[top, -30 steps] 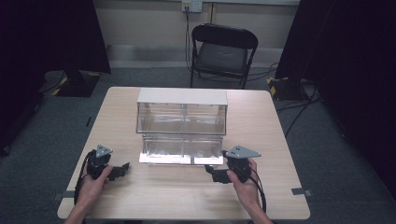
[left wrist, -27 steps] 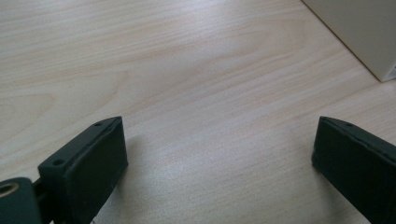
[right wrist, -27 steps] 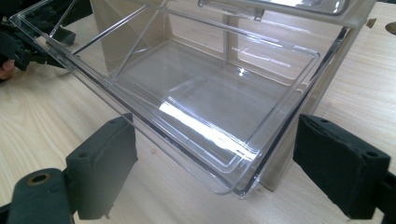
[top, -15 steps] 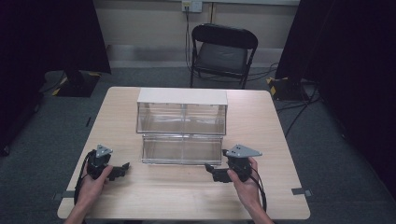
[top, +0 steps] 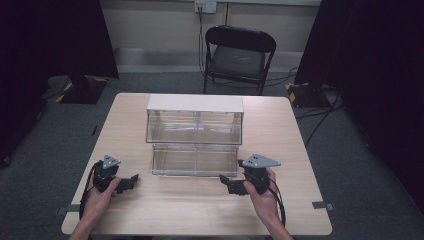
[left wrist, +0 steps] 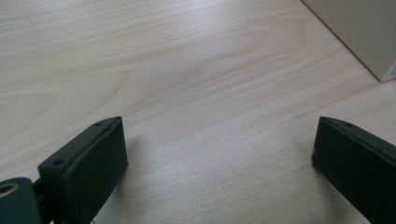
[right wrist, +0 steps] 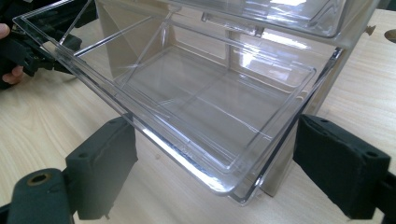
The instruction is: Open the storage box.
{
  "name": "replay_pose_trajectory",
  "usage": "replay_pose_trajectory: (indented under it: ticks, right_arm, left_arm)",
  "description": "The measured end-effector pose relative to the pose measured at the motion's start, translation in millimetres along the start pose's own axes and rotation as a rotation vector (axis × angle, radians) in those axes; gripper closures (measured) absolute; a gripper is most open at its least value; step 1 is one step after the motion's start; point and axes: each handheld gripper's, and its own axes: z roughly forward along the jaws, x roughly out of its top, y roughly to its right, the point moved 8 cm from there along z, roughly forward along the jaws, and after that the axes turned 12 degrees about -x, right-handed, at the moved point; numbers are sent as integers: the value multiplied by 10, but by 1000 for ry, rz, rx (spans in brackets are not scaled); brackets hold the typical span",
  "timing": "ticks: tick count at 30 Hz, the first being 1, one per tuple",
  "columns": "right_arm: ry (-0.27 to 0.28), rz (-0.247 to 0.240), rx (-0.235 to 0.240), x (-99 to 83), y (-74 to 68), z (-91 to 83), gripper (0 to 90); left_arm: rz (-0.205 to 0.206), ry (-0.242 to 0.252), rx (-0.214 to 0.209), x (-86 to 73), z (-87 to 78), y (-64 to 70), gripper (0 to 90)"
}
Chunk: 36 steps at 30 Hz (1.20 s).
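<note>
The clear drawer (right wrist: 205,116) sits pulled out at mid-frame, just beyond the right gripper (right wrist: 215,172), whose jaws are spread wide; the left gripper (left wrist: 219,154) is likewise released.

1. This looks like a lab or recording studio room, not a home.
2. Black curtains (top: 60,40) hang at the upper left and the right of the frame.
3. A lone folding chair (top: 239,57) stands at top centre, below a wall socket (top: 205,6).
4. Cables (top: 320,110) trail over grey carpet at the right.
5. Tape marks (top: 319,205) sit by the bare wooden table (top: 280,120), lower right.
</note>
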Motion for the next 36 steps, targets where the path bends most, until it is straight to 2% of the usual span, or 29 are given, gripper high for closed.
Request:
replay_pose_trajectory:
  ticks: [36]
  right_arm:
    - [40, 30, 15, 116, -6, -59, 131]
  left_arm:
    - [-1, 0, 0, 0, 0, 1, 27]
